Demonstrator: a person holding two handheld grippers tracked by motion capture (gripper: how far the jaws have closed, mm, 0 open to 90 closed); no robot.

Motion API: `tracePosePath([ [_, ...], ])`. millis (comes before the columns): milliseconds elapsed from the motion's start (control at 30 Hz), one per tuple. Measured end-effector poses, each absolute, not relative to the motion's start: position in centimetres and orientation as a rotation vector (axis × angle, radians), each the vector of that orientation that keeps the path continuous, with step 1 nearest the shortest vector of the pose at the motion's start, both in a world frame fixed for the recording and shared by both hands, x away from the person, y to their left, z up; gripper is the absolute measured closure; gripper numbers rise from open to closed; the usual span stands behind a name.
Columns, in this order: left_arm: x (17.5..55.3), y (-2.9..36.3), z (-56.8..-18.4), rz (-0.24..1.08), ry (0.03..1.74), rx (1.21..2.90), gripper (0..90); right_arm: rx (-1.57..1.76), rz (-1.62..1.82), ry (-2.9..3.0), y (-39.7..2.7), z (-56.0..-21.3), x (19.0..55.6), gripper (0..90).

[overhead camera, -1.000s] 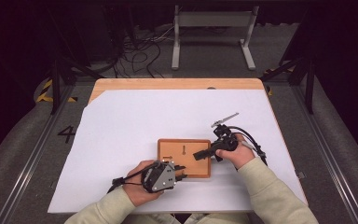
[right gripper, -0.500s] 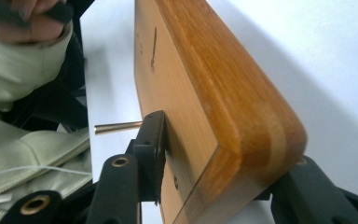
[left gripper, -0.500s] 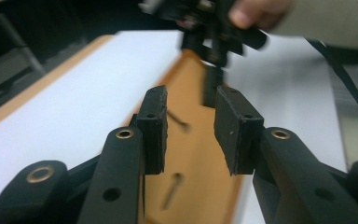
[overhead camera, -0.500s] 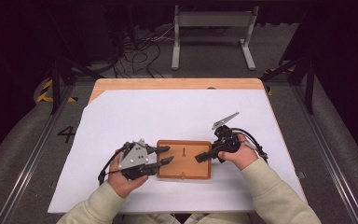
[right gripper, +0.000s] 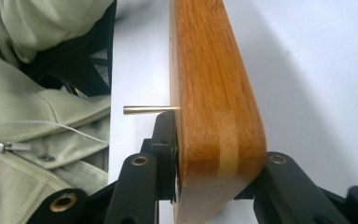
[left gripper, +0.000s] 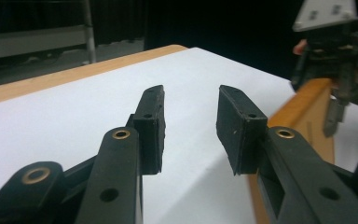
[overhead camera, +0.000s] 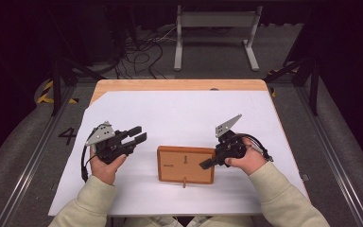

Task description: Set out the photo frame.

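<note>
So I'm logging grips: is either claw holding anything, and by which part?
The right claw clamps the wooden board by its right edge. The left claw is open and holds nothing.

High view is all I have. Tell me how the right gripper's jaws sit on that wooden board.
Observer: Right gripper view: the right gripper has just been closing its jaws. The wooden board fills the gap, and one pad lies flat against its side.
Operator: Now place the pin against that pad.
Observer: The brass pin sticks out of that same side, just past the pad's tip.
Operator: Check the left jaws.
Observer: Left gripper view: the left gripper has just been opening. Nothing is between its pads, and the white sheet lies beyond.
</note>
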State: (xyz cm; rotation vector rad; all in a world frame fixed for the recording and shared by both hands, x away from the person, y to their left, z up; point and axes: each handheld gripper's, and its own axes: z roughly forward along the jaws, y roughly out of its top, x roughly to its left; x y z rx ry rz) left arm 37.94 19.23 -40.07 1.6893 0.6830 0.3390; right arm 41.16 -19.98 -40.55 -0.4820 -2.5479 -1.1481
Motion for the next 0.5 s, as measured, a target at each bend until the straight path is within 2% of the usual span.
tracePosePath([
  [500,37.9,18.5,-40.7,0.333,0.676,1.741,61.7,-0.23,-1.221,-2.933,-19.7,-39.2,39.8,70.9],
])
